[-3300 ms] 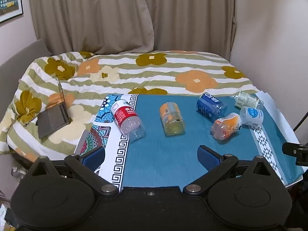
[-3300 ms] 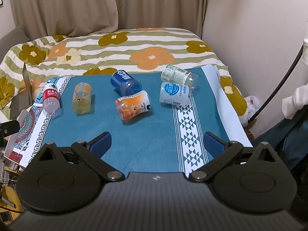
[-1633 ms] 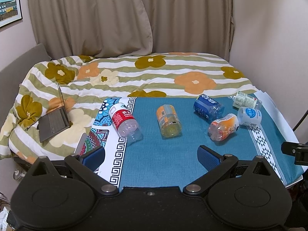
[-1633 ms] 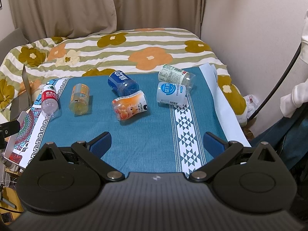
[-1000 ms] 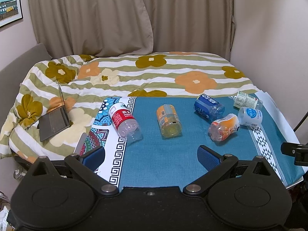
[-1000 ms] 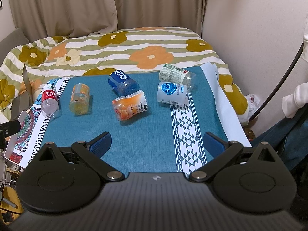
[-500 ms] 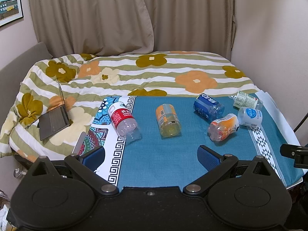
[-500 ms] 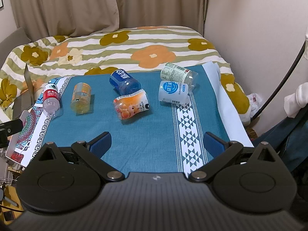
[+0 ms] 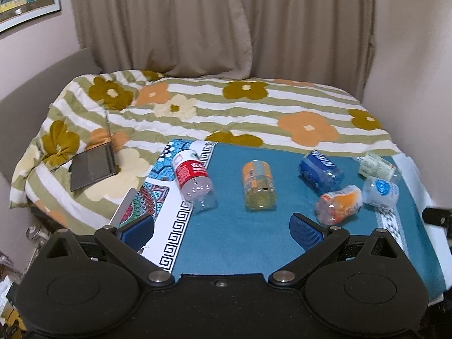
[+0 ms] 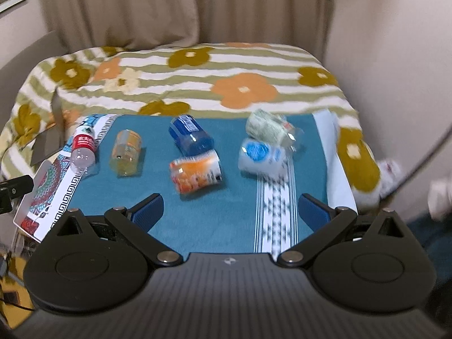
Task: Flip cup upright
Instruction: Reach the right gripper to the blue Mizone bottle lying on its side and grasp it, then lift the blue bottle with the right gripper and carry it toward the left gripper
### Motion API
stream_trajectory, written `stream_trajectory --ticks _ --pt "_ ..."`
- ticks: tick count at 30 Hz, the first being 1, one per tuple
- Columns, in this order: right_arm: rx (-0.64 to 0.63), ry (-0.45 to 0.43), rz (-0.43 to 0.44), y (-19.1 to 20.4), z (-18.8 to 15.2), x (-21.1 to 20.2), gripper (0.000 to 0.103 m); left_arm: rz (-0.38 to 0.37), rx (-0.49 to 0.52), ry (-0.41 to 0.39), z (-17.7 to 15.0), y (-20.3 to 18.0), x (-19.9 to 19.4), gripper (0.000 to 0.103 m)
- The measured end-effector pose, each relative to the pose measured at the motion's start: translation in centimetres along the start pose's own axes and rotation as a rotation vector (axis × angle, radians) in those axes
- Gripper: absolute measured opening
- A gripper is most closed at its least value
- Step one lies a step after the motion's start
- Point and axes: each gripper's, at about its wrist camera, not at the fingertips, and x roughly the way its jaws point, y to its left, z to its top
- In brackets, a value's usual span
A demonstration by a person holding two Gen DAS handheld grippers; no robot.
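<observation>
Nothing yet righted. Six containers lay on their sides on the teal cloth (image 9: 234, 243): red-label bottle (image 9: 193, 180) far left, orange cup (image 10: 195, 171) mid-table, blue-label cup (image 10: 261, 156) just right of it. Left gripper (image 9: 221, 230) and right gripper (image 10: 229, 208) gaped wide, empty, hung near the table's near edge. Whole flip remained, apparently.

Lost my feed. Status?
Both grippers, left and right, open, empty, short of the cups. Six cups, nearest the orange one, on their sides. Path clear.
</observation>
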Motion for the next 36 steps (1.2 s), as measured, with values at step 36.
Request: stream_trajectory --ticks 36 --pt "-0.339 0.306 0.226 6.2 9.6 28.8 0.08 -0.048 -0.096 0.255 4.1 5.5 16.0 0.103"
